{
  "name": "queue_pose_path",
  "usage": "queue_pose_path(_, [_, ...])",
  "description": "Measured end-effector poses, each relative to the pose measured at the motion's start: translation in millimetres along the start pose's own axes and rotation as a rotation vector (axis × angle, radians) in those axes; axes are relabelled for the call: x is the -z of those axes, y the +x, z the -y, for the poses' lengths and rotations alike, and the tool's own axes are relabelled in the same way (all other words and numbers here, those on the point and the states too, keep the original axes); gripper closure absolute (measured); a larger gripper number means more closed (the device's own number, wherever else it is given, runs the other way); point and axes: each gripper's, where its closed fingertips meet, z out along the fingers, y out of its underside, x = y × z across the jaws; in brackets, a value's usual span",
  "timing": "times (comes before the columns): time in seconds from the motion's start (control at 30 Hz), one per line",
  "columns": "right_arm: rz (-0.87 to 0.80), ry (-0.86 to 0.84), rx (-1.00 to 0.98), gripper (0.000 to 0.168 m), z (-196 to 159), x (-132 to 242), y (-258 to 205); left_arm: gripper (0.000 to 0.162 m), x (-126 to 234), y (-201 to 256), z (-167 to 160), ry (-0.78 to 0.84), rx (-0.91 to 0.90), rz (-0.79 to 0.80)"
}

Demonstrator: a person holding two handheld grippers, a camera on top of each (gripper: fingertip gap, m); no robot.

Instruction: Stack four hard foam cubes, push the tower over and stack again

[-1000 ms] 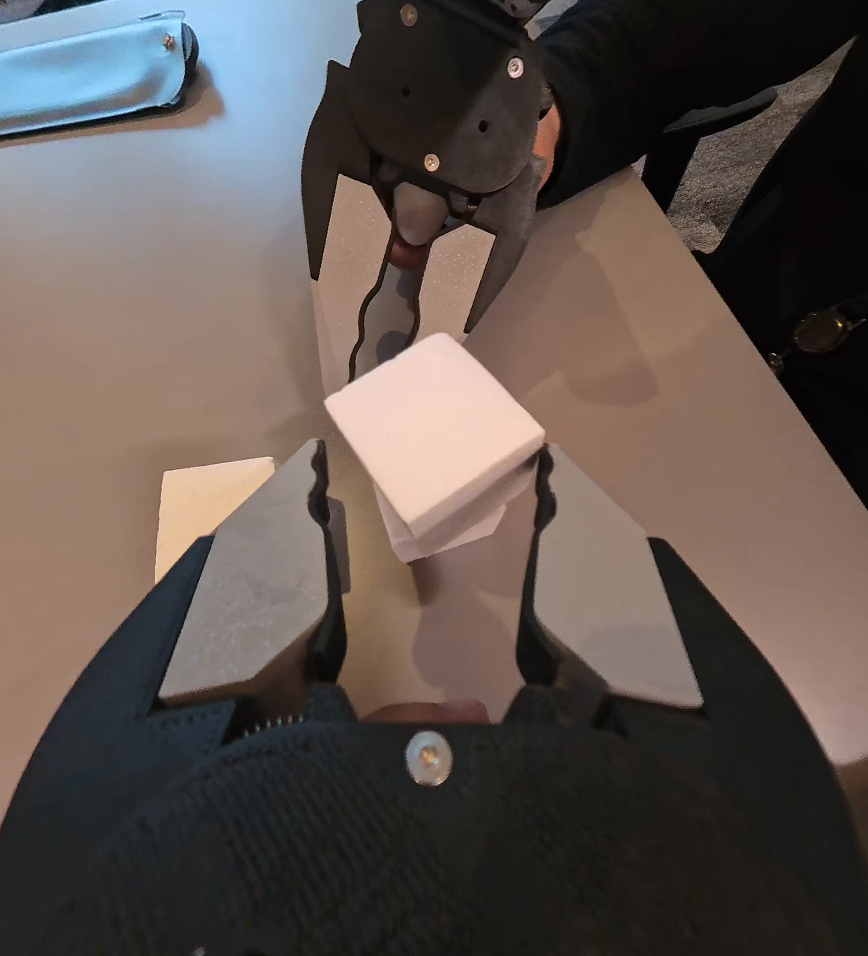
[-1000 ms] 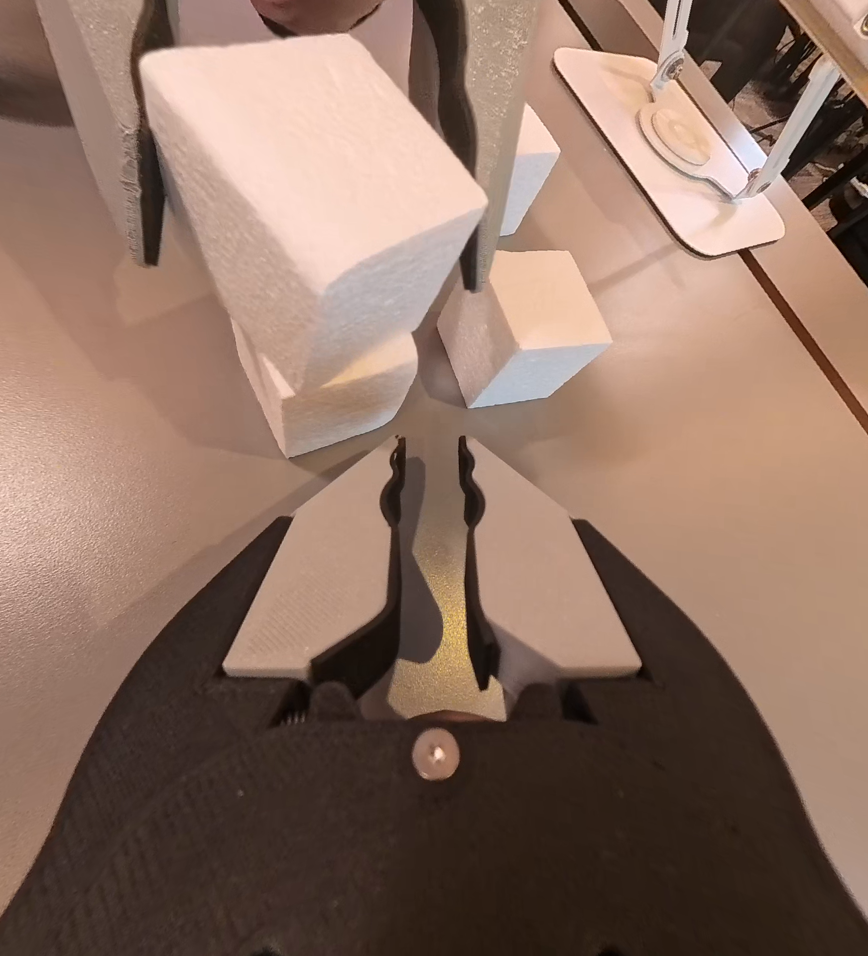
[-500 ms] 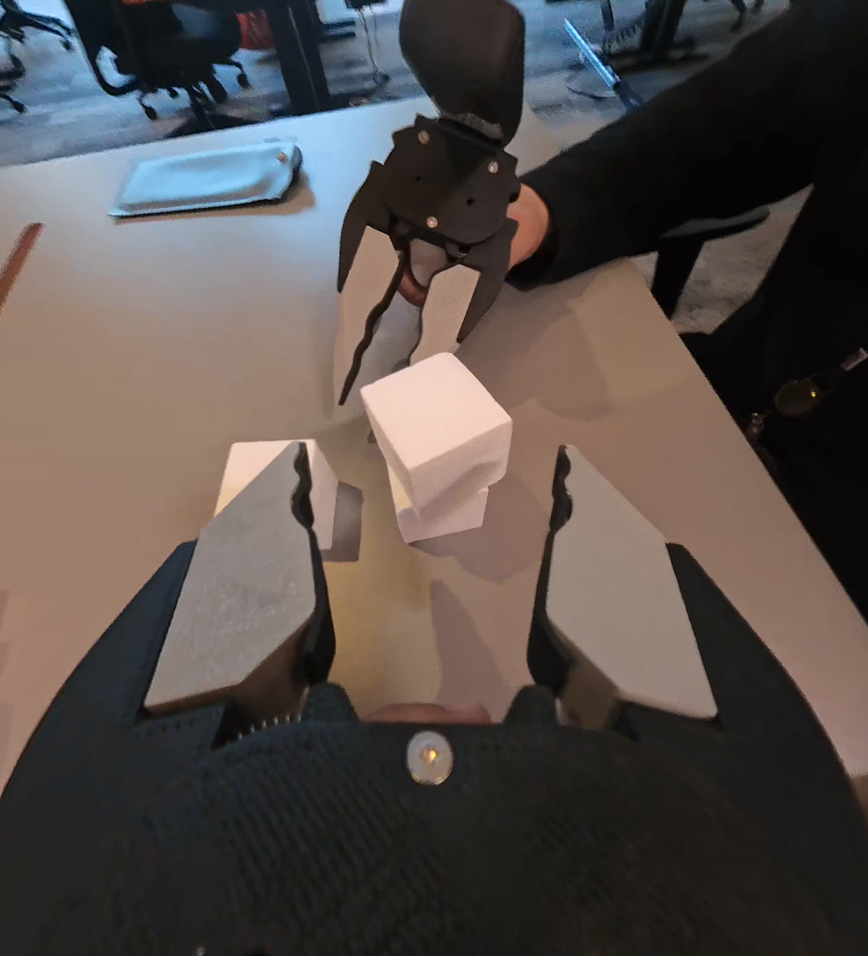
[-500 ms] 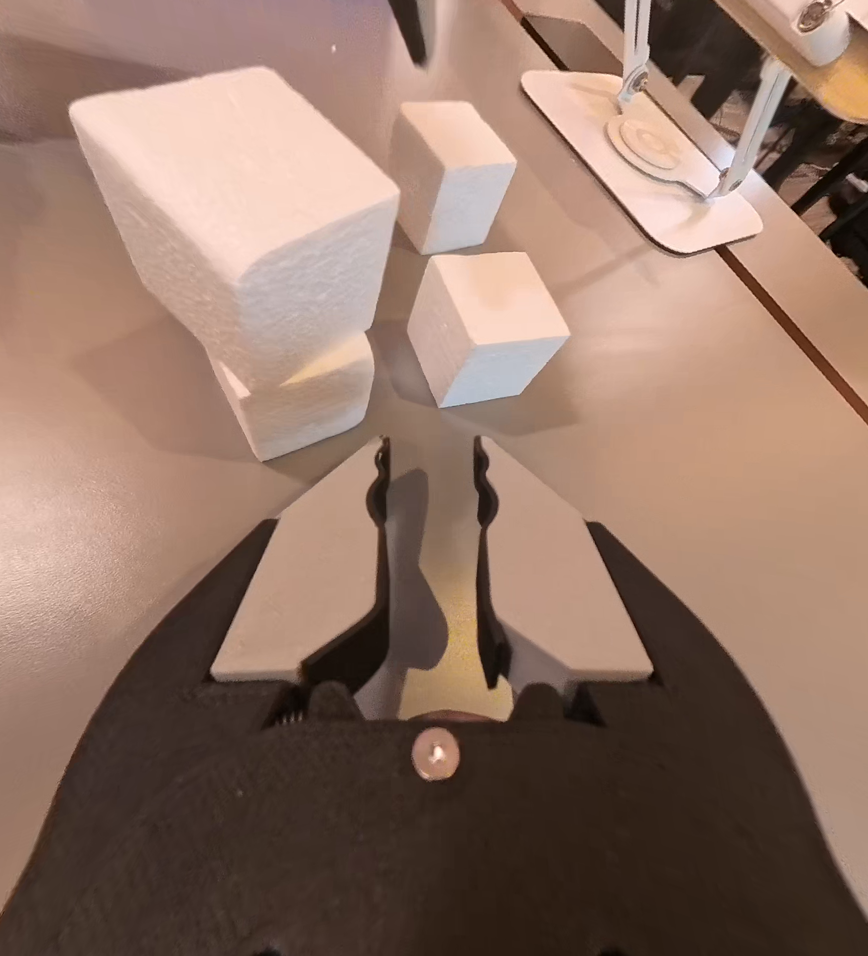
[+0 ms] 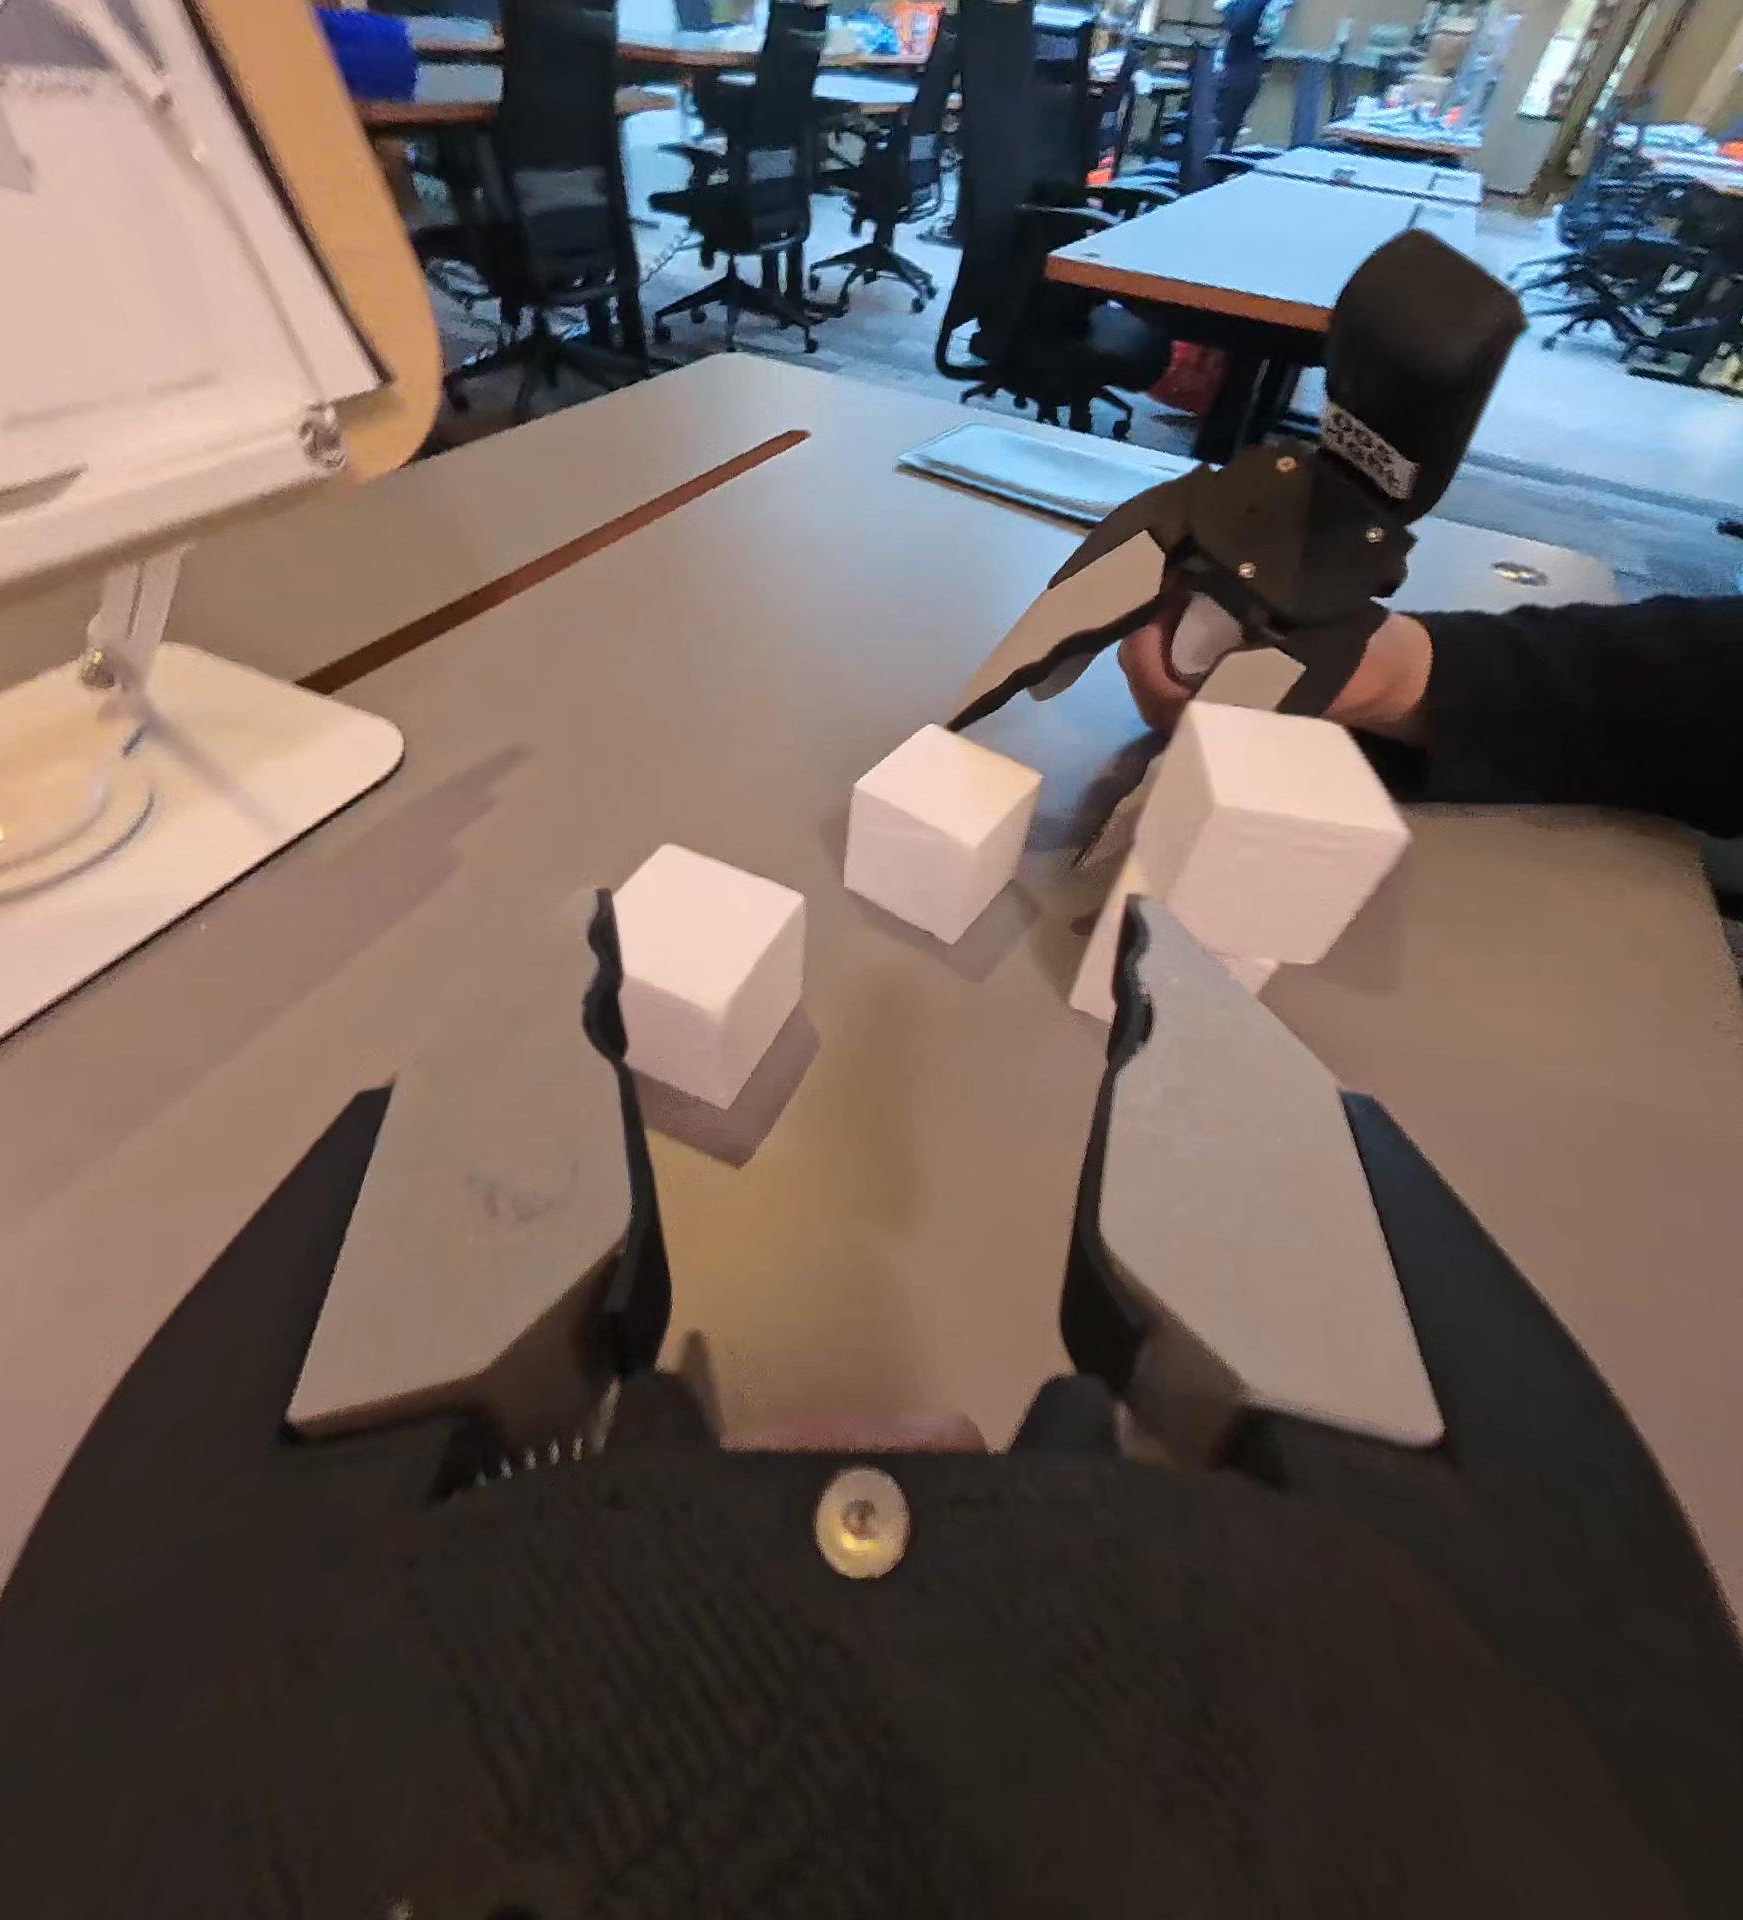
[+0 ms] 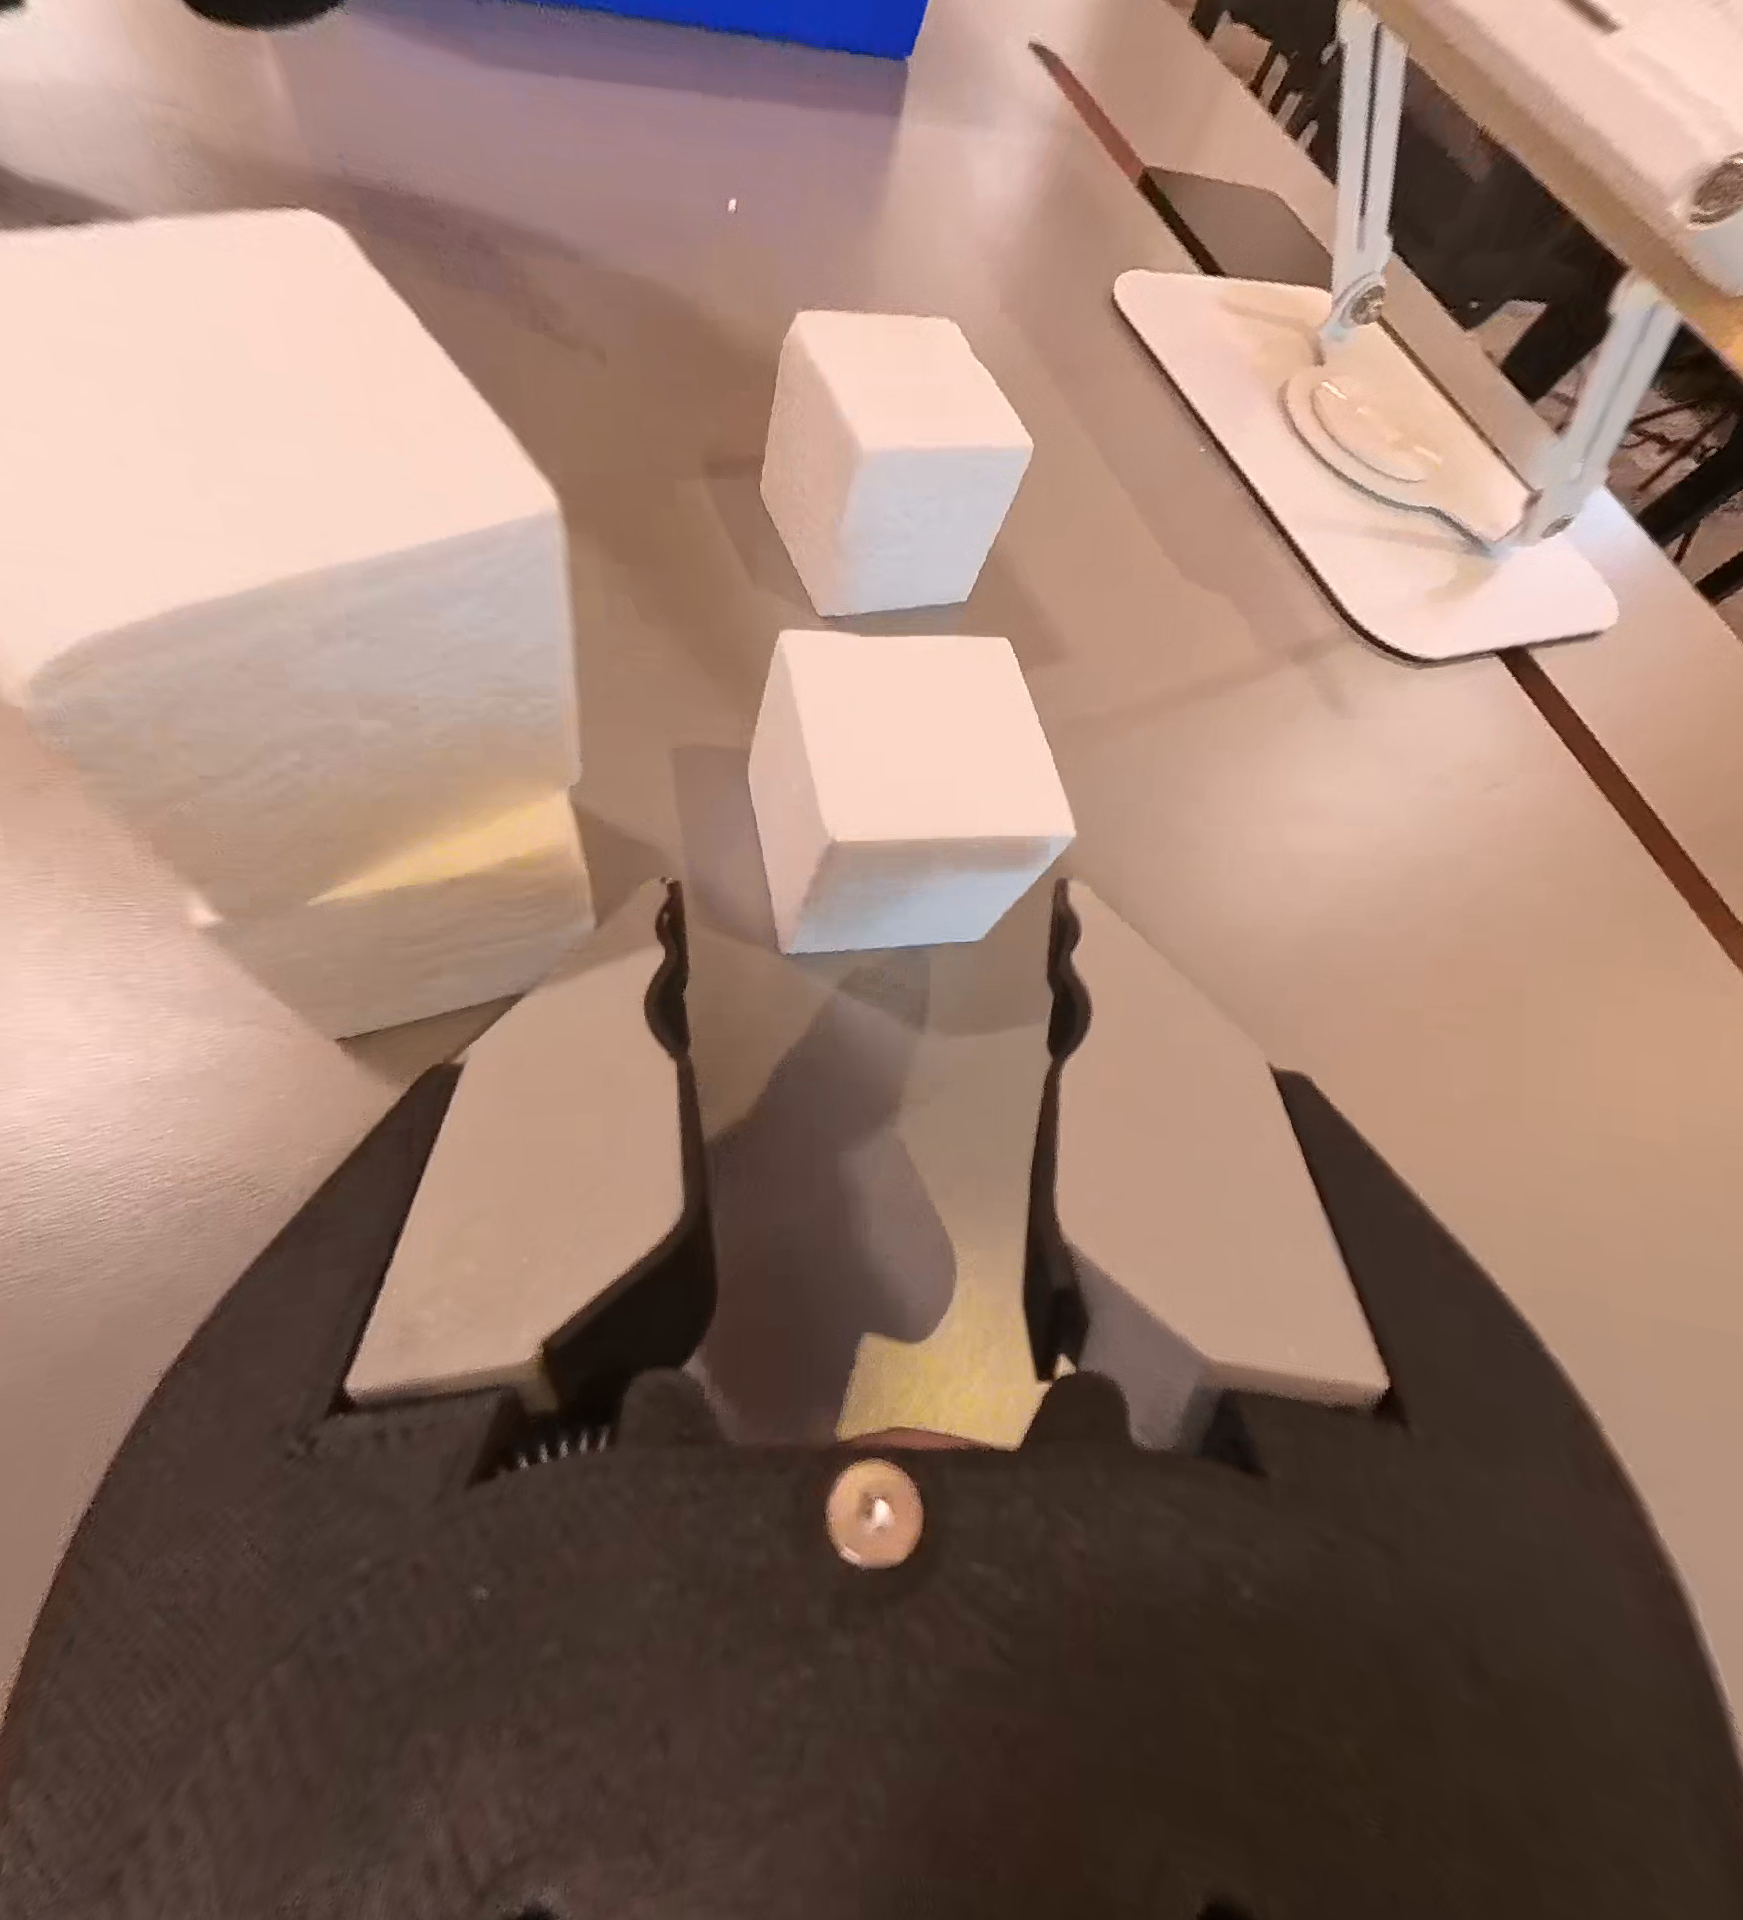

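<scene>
Left tongs (image 5: 862, 971) gape empty near one loose foam cube (image 5: 711, 966); right tongs (image 6: 859, 914) gape empty before the other (image 6: 903, 790). Two-cube stack (image 6: 254, 582) on the tabletop (image 5: 1469, 1091) — its lower cube mostly hidden in the left view.

white label (image 5: 1374, 464) on right tongs, text illegible

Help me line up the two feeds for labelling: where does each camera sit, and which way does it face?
Left wrist view: sits on the left tongs, facing across the grey table at loose foam cubes, the two-cube stack and the right tongs; own open fingers, a hand and sleeve show.
Right wrist view: sits on the right tongs, facing the near loose cube and white stand base; own open fingers show.
Shared: stack, both loose cubes, stand base.
</scene>
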Motion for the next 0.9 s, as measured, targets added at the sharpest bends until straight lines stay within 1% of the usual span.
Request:
queue_pose_path(0.07, [0.009,-0.022,0.006,0.098,-1,-9,6,0.069,-1,-13,-5,-0.007,0.053,0.040])
queue_pose_path(0.2, [0.062,-0.008,-0.031,0.098,4,-20,13,0.069,-5,-25,-14,-0.028,0.108,0.076])
queue_pose_path(0.23, [0.080,-0.010,-0.046,0.102,4,-21,14,0.069,-6,-26,-16,-0.037,0.109,0.081])
queue_pose_path(0.27, [0.113,-0.012,-0.057,0.112,4,-23,12,0.069,-7,-27,-18,-0.047,0.111,0.084])
queue_pose_path(0.33, [0.151,-0.012,-0.071,0.114,5,-24,10,0.069,-10,-27,-23,-0.064,0.114,0.086])
queue_pose_path(0.43, [0.140,0.010,-0.071,0.114,7,-22,12,0.069,-14,-26,-28,-0.091,0.108,0.087])
queue_pose_path(0.5, [0.094,0.064,-0.089,0.114,13,-15,19,0.069,-15,-25,-30,-0.104,0.101,0.089])
queue_pose_path(0.57, [0.073,0.117,-0.149,0.114,19,-6,26,0.069,-17,-24,-32,-0.109,0.098,0.089])
queue_pose_path(0.7, [0.048,0.188,-0.226,0.114,36,22,37,0.069,-20,-23,-35,-0.126,0.091,0.089])
queue_pose_path(0.77, [0.045,0.220,-0.227,0.114,49,37,37,0.070,-20,-24,-37,-0.136,0.085,0.100])
queue_pose_path(0.9, [0.046,0.225,-0.175,0.114,74,60,25,0.071,-19,-32,-40,-0.150,0.084,0.140])
